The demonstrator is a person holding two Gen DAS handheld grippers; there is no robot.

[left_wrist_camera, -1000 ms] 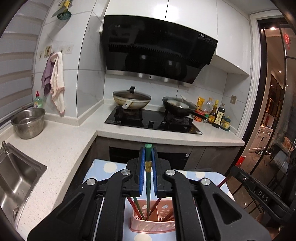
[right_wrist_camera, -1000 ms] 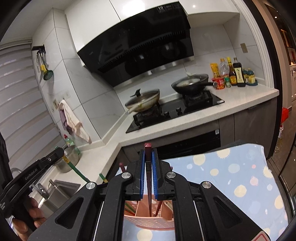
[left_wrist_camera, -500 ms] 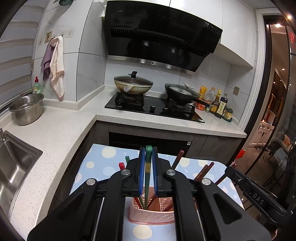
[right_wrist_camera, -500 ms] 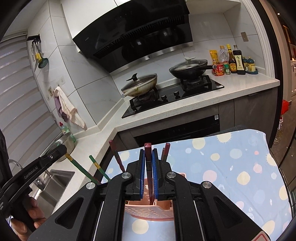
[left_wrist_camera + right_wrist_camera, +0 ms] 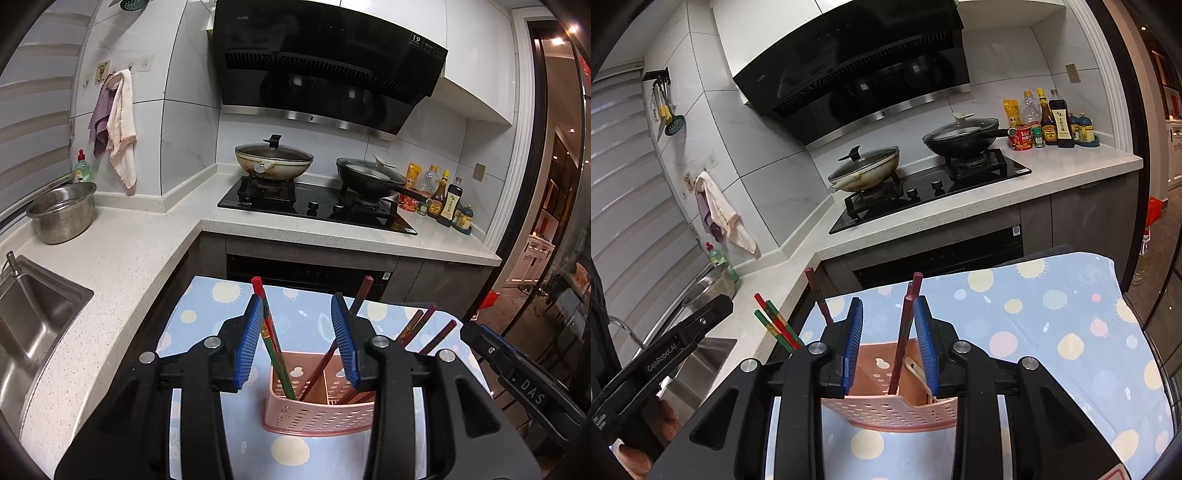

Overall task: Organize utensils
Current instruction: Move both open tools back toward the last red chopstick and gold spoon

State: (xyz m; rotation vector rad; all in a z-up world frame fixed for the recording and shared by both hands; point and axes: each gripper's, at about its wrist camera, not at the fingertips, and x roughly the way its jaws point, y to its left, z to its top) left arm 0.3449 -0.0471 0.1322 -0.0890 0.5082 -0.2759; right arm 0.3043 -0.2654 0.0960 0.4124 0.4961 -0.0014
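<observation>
Here both claws stand wide open and grip nothing: the left claw (image 5: 298, 338) flanks the green and red chopsticks (image 5: 273, 341) leaning in the pink basket (image 5: 317, 415), and the right claw (image 5: 889, 341) straddles the dark red chopsticks (image 5: 905, 328) in that same basket (image 5: 886, 411) on the dotted tabletop (image 5: 1052, 321). Likely risks: a blue pad catching a leaning stick on withdrawal, flicking it out or tipping the light basket. The basket's floor, stick tips and divider layout are hidden behind the claw bodies, as is whether every stick sits fully down.

Pink basket (image 5: 317, 417) on dotted tablecloth (image 5: 221, 295)
</observation>
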